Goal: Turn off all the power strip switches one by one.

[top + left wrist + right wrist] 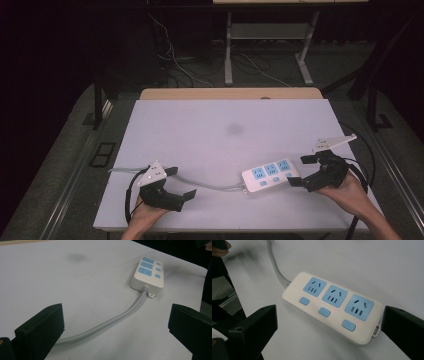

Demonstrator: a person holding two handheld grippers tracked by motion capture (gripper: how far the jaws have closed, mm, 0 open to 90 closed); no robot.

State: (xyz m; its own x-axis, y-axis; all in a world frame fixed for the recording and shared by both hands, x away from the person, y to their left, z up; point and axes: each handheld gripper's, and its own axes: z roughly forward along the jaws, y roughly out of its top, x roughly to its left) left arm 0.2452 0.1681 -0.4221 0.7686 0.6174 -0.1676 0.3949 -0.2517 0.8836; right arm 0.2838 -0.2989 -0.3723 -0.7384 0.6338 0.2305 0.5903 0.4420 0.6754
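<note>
Trailing off-table: pwr strip [270, 175] cord [210, 184].

- Table [200, 125] beyond the power strip [270, 175]: bare, open passage.
- Cord [210, 184] runs left from the strip, crossing the near lane.

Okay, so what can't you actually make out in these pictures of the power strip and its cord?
- Cord: its far end passes behind the left gripper in the high view, so the plug is hidden.
- Power strip: its underside lies on the table.
- Cord top in the right gripper view: blurred, cut by the upper edge.
- Strip's lettering: too small in the high view.
</note>
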